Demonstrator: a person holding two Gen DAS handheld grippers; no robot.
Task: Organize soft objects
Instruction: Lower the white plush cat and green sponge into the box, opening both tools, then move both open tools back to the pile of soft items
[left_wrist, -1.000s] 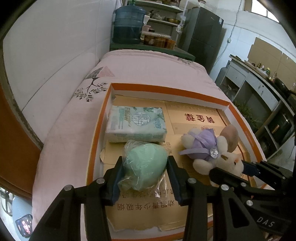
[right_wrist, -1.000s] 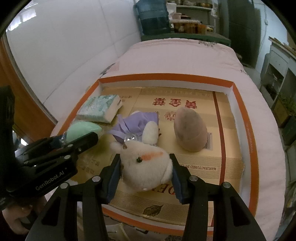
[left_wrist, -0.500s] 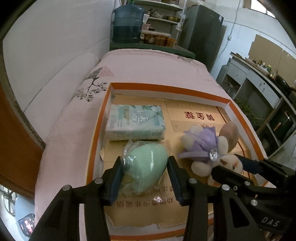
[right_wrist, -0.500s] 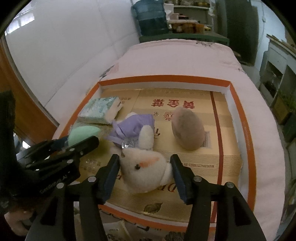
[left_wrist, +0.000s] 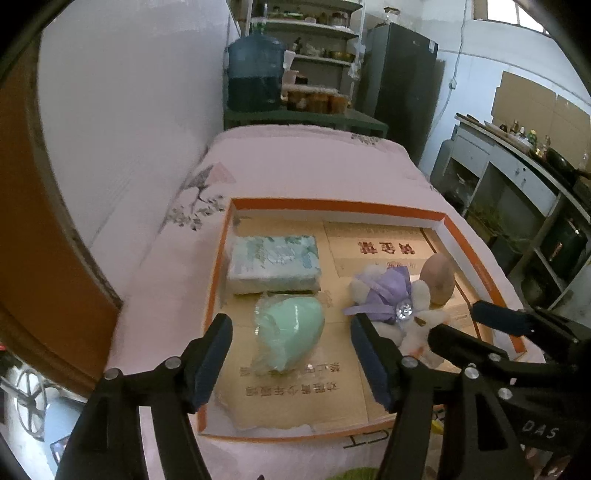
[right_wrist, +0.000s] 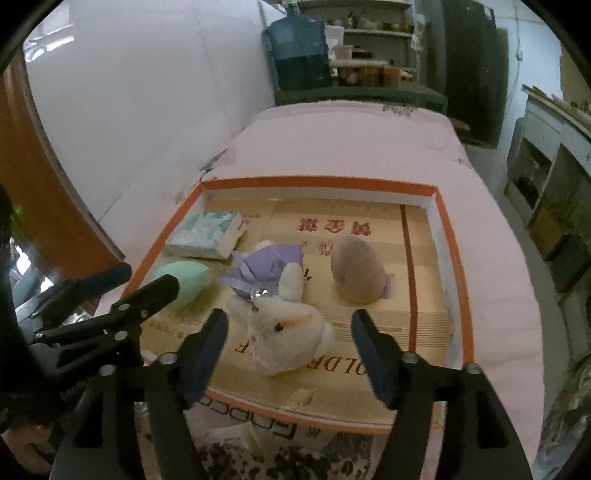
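Soft, dim indoor daylight; a window (left_wrist: 517, 14) at the upper right of the left wrist view glows brightest. Shadows are faint and there is no harsh glare. Both fisheye views bend strongly toward black rounded corners, and fine detail looks soft and slightly smeared throughout

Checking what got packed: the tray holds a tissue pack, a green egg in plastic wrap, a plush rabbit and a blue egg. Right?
Not quite: the second egg is brown, not blue, as the right wrist view shows. The tissue pack, wrapped green egg and plush rabbit do lie in the tray.
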